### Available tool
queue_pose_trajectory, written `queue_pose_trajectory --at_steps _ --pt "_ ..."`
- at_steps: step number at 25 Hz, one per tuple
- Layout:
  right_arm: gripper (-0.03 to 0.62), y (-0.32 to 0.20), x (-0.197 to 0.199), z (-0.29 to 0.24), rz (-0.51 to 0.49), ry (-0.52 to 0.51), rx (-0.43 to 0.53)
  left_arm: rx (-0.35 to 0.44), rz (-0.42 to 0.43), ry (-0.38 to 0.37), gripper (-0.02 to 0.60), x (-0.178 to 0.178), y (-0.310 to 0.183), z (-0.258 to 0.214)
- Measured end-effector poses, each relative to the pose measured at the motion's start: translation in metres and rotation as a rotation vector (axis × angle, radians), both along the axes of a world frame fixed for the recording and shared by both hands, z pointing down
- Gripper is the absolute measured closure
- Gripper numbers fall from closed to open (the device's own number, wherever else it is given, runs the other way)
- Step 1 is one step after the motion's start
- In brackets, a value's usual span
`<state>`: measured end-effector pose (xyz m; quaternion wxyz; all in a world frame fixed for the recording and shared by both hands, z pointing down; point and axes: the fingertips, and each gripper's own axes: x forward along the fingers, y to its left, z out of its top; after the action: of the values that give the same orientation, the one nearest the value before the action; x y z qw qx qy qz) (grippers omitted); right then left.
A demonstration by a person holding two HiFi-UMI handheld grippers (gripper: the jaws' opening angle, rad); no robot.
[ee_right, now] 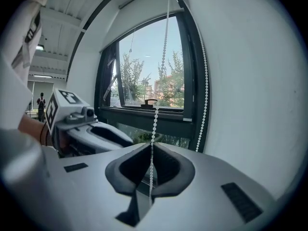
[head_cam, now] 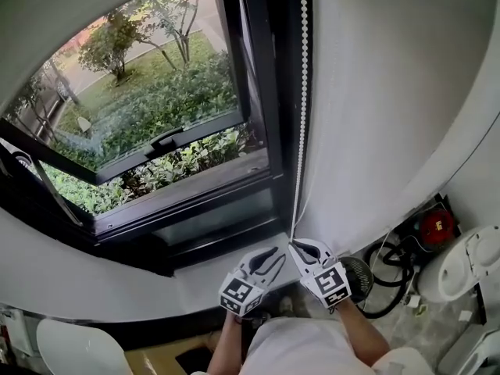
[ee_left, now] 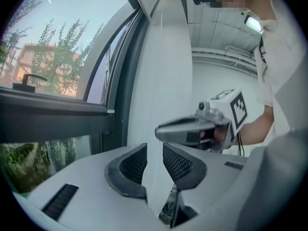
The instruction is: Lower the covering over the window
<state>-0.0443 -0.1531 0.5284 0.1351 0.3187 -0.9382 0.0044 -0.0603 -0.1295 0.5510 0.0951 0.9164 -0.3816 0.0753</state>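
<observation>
A white bead chain [head_cam: 301, 92] hangs down the window's right side, along the dark frame [head_cam: 269, 92]. The window glass [head_cam: 156, 108] is uncovered, with green bushes outside, and no blind shows in any view. Just above the sill, my right gripper [head_cam: 297, 247] is shut on the chain's lower end. In the right gripper view the beads [ee_right: 154, 119] run straight into the closed jaws [ee_right: 151, 148], and a second strand [ee_right: 205, 81] hangs by the frame. Beside it on the left, my left gripper [head_cam: 273, 255] is open; its jaws [ee_left: 154, 150] are apart with only the white wall behind.
The white sill [head_cam: 211, 276] lies just below both grippers. On the floor at the right are a small fan [head_cam: 361, 276], black cables [head_cam: 391, 283], a red object [head_cam: 436, 226] and a white rounded fixture [head_cam: 469, 268]. A window handle [head_cam: 168, 141] juts inward.
</observation>
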Motion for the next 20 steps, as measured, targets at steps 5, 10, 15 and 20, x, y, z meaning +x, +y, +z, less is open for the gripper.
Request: queue_pose_trajectory --at_steps 5,10,15,20 --pt "0.568 0.002 0.001 0.000 -0.006 0.001 0.003 0.134 0.000 0.019 0.463 -0.003 -0.005 -0.075" --pt "0.568 0.005 -0.001 -0.001 -0.011 0.001 0.005 0.254 0.011 0.013 0.454 0.003 -0.017 -0.139" --pt "0.568 0.011 -0.003 -0.002 -0.016 0.008 0.014 0.327 0.003 0.040 0.442 0.015 -0.030 -0.188" --pt "0.568 0.014 -0.004 -0.003 -0.020 0.015 0.021 0.388 0.010 0.061 0.442 0.023 -0.039 -0.215"
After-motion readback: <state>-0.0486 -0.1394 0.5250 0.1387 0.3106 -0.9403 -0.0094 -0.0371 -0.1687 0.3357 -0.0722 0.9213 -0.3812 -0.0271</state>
